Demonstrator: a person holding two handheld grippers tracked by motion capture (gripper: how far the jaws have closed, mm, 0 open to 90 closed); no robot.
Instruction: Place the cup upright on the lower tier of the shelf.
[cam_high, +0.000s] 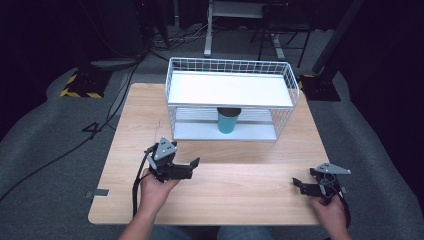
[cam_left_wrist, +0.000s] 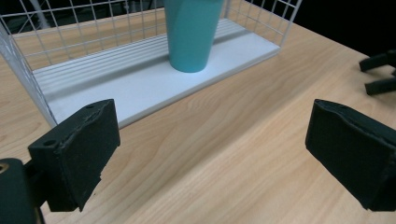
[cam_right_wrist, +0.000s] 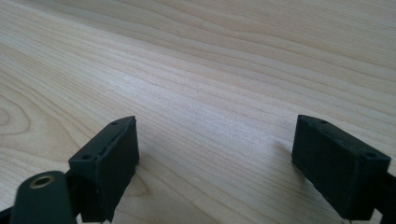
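Teal cup, likely light, stiff and a bit slippery, is seen upright on the wire rack's bottom shelf, best gripped around its middle, while both tools, left tool and right tool, are held wide apart over the counter.

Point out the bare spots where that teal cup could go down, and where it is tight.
Free: the rack's top shelf, and the wooden table between the left gripper and right gripper. Tight: the lower shelf, where the teal cup stands under the top shelf, wire at the sides.
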